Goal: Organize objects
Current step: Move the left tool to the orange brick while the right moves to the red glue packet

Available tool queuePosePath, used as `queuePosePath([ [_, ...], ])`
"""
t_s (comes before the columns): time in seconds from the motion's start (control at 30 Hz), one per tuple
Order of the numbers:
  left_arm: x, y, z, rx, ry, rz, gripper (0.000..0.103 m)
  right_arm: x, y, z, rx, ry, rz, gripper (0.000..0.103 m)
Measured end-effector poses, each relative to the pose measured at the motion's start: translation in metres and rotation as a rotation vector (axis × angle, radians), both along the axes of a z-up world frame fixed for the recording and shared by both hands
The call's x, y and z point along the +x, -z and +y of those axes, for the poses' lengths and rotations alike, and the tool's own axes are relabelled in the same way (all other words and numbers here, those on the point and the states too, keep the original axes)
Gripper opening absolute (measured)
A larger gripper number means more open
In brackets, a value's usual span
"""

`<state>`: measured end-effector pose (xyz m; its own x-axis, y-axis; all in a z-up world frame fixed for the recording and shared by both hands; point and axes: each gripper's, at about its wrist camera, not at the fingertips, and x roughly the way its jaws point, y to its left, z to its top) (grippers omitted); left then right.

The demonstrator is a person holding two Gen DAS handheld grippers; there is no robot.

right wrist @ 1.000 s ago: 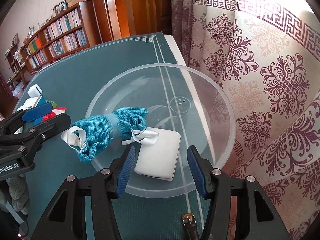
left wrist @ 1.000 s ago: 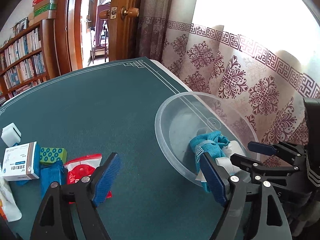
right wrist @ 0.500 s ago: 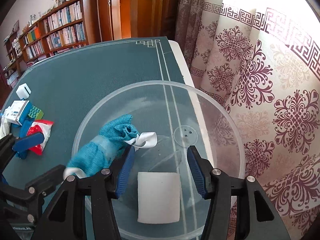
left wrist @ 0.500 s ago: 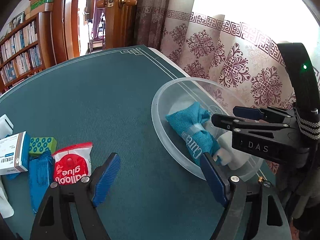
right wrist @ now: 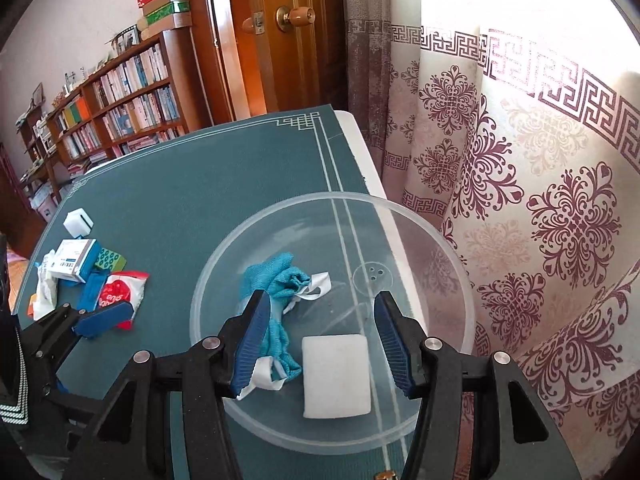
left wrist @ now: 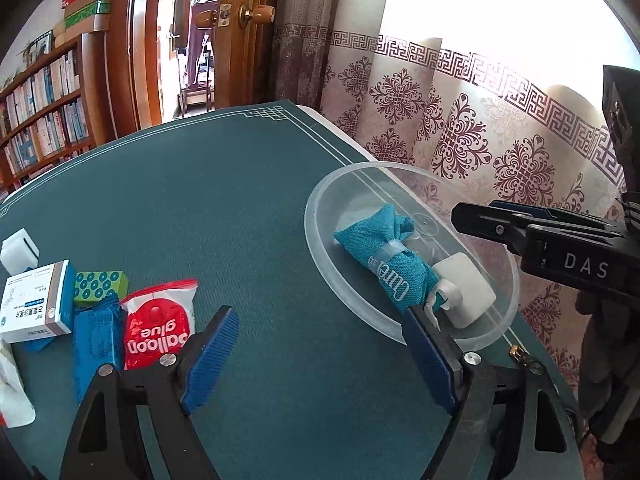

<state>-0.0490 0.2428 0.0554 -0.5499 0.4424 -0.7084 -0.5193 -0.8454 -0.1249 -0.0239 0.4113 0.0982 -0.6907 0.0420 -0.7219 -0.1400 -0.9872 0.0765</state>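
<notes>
Far left of the left-wrist frame: a heap of unsorted things lay together, the medicine box, a green dotted block and the balloon glue packet, probably waiting their turn.
Lower centre: the left gripper stood wide open and held nothing, poised over bare green table between heap and bowl.
Centre right: the clear bowl served as the collecting place; the teal pouch and white pad lay inside, touching.
Right edge: the right gripper hung spread above the bowl, empty, seemingly having no grip on either item.
</notes>
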Motion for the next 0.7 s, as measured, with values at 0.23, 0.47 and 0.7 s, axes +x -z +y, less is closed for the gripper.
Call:
queuePosePath([
  [0.23,0.004,-0.009,-0.05,0.015,-0.131,0.035,0.088,0.007,-0.014,-0.038,-0.073,-0.073,0.024,0.056],
  [0.47,0.012,-0.019,-0.115,0.007,-0.28,0.101,0.094,0.002,-0.003,-0.103,-0.068,-0.19,-0.012,0.056],
  [0.7,0.017,-0.023,-0.196,0.006,-0.467,0.142,0.098,-0.01,0.02,-0.156,-0.084,-0.252,-0.079,0.056],
])
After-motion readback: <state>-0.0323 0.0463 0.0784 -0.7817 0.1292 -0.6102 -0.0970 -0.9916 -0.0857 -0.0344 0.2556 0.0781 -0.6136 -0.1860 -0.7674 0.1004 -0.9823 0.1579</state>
